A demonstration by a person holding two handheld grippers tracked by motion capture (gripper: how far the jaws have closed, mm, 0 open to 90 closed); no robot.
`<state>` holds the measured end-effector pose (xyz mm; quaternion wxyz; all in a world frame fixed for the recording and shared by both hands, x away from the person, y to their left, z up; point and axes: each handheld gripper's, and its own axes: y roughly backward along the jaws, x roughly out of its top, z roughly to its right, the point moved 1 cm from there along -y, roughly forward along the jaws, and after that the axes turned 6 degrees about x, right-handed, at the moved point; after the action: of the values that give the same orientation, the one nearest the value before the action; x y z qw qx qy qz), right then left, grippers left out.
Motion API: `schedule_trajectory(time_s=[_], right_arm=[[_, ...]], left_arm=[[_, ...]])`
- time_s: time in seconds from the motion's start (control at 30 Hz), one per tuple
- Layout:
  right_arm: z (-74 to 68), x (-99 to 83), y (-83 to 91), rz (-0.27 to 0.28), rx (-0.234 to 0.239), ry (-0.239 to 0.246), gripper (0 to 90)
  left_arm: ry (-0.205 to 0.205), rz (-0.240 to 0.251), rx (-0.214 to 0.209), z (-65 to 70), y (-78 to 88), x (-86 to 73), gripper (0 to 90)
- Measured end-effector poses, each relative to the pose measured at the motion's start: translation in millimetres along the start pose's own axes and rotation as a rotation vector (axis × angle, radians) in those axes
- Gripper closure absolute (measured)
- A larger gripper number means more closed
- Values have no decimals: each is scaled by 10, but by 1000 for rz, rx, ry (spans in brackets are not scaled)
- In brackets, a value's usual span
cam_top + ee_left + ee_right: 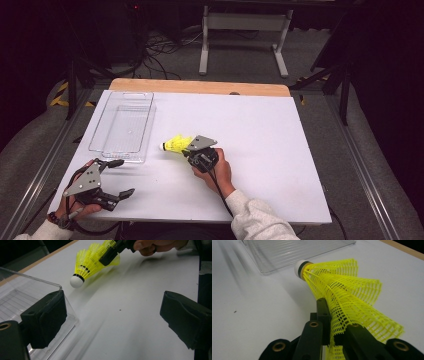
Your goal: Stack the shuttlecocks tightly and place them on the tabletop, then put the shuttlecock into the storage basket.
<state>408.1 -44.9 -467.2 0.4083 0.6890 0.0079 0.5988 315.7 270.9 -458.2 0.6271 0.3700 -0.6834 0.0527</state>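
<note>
A yellow shuttlecock (175, 144) with a white cork tip lies near the middle of the white table, cork pointing left toward the clear tray. My right gripper (192, 149) is shut on the shuttlecock's mesh skirt (352, 305); the cork (300, 268) sticks out ahead of the jaws. From the left gripper view the shuttlecock (92, 261) is seen held by the other gripper (110, 255). My left gripper (120, 178) rests open at the table's front left, its pads (47, 315) wide apart with nothing between them.
A clear plastic tray (124, 126) stands empty at the left of the table (260, 130), its near corner (60, 287) just ahead of my left gripper. Table legs and cables lie on the floor beyond the far wooden edge (200, 86).
</note>
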Motion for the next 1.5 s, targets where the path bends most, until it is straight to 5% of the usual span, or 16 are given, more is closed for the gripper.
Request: schedule_trajectory(time_s=[1.5], right_arm=[[140, 92, 260, 75, -9, -14, 883]], left_arm=[[8, 8, 19, -11, 44, -12, 73]])
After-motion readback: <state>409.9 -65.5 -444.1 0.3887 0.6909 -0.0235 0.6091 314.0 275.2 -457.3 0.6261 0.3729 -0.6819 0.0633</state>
